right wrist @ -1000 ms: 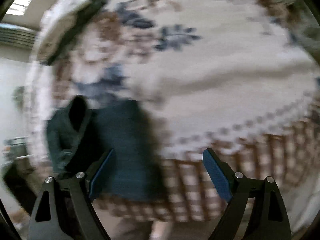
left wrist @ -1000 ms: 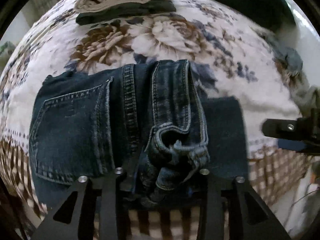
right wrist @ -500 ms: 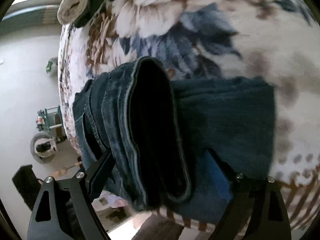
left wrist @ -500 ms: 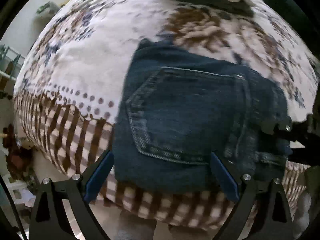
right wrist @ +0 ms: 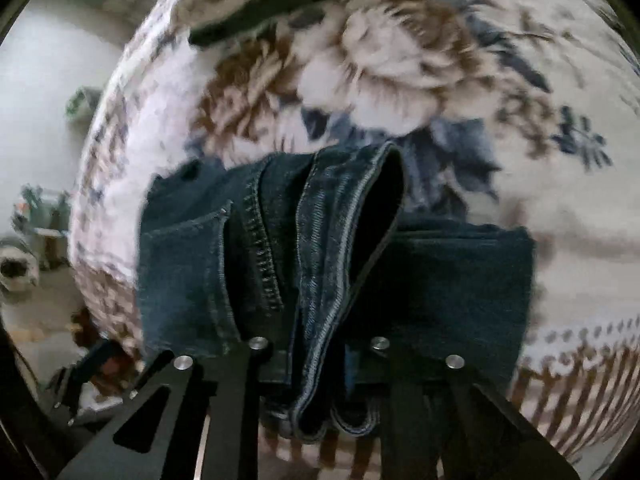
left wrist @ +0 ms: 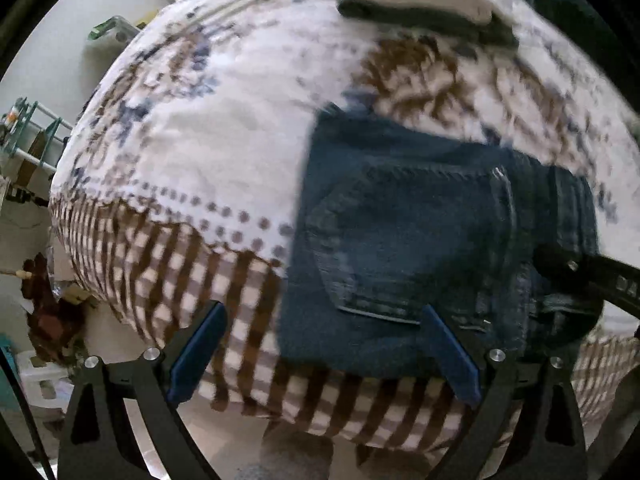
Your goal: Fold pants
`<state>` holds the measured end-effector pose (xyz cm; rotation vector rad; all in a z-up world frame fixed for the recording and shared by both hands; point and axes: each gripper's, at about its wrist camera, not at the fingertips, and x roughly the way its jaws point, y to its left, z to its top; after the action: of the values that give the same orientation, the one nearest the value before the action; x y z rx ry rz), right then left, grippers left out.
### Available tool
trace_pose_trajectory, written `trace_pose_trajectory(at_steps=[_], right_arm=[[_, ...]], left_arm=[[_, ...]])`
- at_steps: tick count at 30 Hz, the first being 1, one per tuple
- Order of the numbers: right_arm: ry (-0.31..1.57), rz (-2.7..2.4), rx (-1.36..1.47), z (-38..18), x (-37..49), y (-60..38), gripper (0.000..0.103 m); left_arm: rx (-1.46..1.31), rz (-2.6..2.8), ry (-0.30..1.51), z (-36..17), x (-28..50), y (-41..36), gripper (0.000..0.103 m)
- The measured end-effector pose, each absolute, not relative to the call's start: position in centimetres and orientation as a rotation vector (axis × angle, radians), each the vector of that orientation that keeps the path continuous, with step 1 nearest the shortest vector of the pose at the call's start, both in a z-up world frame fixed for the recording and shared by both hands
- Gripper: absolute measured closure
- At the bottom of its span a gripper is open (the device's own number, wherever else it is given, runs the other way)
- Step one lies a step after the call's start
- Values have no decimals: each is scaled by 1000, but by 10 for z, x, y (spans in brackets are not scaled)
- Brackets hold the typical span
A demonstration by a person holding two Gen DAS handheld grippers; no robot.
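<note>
Two grippers at folded jeans [right wrist: 440, 280]: right gripper [right wrist: 320, 364] closing on bunched waistband [right wrist: 340, 240], left gripper [left wrist: 324, 352] spread wide, empty. Risks pinching only the top layer, dragging the fold apart.

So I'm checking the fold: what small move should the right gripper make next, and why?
Probably lift the right gripper, closing on the jeans' raised waistband, and carry it across the folded part on the bedspread. The left gripper is open, holding nothing.

light: soft daylight, no glare | blur: motion smear both views, bedspread [left wrist: 224, 152] print streaked | edges: fisheye bulge, black vignette corners
</note>
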<state>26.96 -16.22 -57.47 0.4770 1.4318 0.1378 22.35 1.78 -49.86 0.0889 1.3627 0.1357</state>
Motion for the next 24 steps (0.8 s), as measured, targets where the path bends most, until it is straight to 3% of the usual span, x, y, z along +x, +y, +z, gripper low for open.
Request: trace_pose_trajectory(at_steps=[6,11,12,15,16,23,24], right_arm=[[1400,28,597,-539,233,-257,86],[1506,-57,668,-572,204,-327,86],[1531,-33,709,-584,202,-333,80],[1563,-12,757,-613,202,-347,43],[1543,-23,786,-617,201,-352,38],[1407,0,1076,-641,209,-364,30],[1410,19,1097,-646,215,-359,30]], left_arm=[[2,132,1343,-474,237,40,3],[-51,77,1359,-493,271,35,3],[-58,61,1368,-501,282,31,3],[-87,21,1408,-523,310,24,3],[-100,4,1431,-534,321,20,3],[-249,-163,1573,-593,374,-1,8],[-270,-179,1566,-596,376,-2,20]])
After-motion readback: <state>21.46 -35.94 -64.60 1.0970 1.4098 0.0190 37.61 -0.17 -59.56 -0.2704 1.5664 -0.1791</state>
